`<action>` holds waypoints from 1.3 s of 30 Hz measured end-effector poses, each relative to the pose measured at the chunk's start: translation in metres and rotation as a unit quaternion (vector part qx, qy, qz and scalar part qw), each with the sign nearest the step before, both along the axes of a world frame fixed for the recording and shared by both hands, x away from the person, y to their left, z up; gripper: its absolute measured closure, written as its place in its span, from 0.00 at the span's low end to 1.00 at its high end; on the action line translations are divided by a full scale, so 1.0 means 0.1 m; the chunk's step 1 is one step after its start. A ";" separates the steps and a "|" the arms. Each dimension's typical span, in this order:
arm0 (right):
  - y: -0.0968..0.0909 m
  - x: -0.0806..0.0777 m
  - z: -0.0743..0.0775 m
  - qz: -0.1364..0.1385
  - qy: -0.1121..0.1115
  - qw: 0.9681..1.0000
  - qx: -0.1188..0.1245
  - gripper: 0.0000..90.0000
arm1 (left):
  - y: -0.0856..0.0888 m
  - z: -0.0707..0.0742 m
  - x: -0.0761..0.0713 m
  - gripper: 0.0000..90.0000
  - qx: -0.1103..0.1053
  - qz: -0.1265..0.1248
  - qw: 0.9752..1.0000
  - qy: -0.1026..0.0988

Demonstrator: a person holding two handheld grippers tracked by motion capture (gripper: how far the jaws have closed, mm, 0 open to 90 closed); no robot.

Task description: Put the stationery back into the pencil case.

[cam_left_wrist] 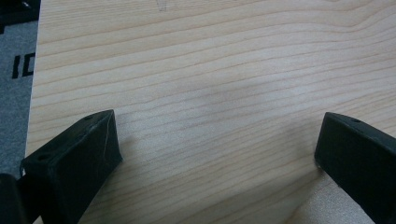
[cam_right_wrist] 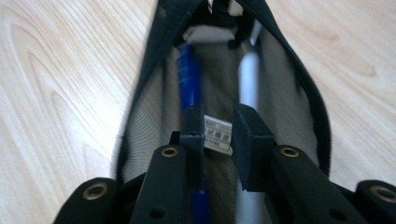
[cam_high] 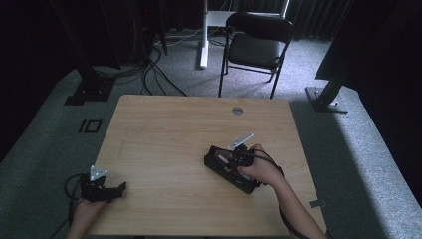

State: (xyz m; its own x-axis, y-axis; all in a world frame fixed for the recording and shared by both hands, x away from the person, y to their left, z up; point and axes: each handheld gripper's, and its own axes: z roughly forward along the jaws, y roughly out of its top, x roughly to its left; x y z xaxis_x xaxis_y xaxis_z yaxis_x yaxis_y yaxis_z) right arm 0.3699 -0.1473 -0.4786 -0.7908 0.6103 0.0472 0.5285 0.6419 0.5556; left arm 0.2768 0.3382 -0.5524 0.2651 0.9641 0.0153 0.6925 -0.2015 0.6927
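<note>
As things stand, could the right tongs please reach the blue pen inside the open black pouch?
Probably yes: the right tongs sit nearly shut inside the open black pouch, the blue pen beside one jaw. Nothing covers it, though the silver pen lies close.

An open pouch (cam_high: 226, 169) lies right of centre on the table (cam_high: 164, 144), two pens (cam_right_wrist: 190, 74) inside.

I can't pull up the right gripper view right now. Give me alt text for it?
The right gripper, its two black jaws nearly together with a narrow gap, reaches into an open black fabric pencil case with a grey lining. A blue pen and a silver pen lie inside, with a small white label between the jaws. The case lies on the light wooden table.
</note>
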 end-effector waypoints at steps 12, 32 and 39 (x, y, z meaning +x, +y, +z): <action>-0.11 -0.06 0.25 -0.004 -0.045 0.998 0.054 0.74 | 0.00 0.00 0.00 0.00 0.000 0.000 1.000 0.000; -0.24 0.02 0.26 -0.069 -0.078 0.986 0.130 0.43 | 0.00 0.00 0.00 0.00 0.000 0.000 1.000 0.000; -0.28 0.06 0.21 -0.090 -0.085 0.984 0.127 0.38 | 0.00 0.00 0.00 0.00 0.000 0.000 1.000 0.000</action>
